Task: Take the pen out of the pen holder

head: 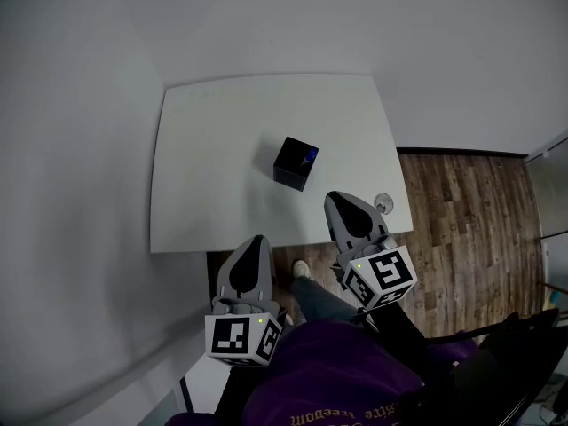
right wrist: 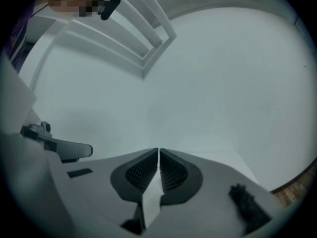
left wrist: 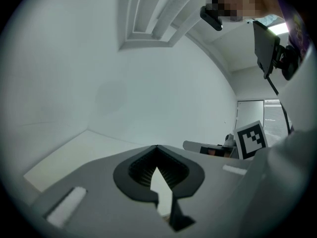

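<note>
The pen holder (head: 293, 164) is a small black cube standing near the middle of the white table (head: 204, 158). A blue pen (head: 310, 157) shows at its top right corner. My left gripper (head: 258, 239) hangs at the table's front edge, left of the holder, its jaws shut and empty. My right gripper (head: 341, 198) is over the front right of the table, a short way below and right of the holder, also shut on nothing. Both gripper views point at the bare wall; left gripper (left wrist: 156, 147) and right gripper (right wrist: 158, 150) show jaws together, with no holder in sight.
A small round silvery thing (head: 383, 203) lies on the table near its right edge, beside the right gripper. Wooden floor (head: 470, 229) runs to the right of the table. A grey wall stands behind and to the left. The person's shoe (head: 302, 269) shows below the table edge.
</note>
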Demonstrator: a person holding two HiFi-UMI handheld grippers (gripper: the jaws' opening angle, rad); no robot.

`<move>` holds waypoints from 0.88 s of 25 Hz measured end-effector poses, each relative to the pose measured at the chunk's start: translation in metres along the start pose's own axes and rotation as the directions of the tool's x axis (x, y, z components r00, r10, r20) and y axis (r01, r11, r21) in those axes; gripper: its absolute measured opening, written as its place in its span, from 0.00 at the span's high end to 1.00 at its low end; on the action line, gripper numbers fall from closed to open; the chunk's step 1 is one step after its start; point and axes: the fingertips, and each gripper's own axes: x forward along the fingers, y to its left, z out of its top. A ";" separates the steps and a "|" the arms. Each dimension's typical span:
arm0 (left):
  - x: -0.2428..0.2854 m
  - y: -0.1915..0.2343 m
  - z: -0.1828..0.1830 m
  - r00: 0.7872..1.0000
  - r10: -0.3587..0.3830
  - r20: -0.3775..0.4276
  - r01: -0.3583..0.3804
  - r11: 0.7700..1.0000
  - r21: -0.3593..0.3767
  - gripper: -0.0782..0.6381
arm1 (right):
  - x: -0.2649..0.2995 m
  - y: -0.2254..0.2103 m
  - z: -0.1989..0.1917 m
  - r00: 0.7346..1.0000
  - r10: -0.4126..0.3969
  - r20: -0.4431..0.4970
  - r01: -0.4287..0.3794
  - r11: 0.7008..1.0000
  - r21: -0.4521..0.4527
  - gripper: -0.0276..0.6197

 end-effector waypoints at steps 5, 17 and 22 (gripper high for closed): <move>0.027 0.002 0.007 0.999 0.032 0.006 -0.032 0.999 -0.008 0.88 | 0.027 -0.019 0.000 0.999 0.045 -0.027 -0.045 0.999 -0.003 0.94; 0.079 0.016 0.010 0.995 0.102 0.021 -0.101 0.994 -0.033 0.88 | 0.076 -0.061 -0.015 0.993 0.086 -0.085 -0.088 0.996 -0.026 0.94; 0.090 0.019 0.006 0.994 0.107 0.001 -0.106 0.994 -0.031 0.88 | 0.089 -0.067 -0.026 0.987 0.098 -0.125 -0.102 0.995 -0.023 0.86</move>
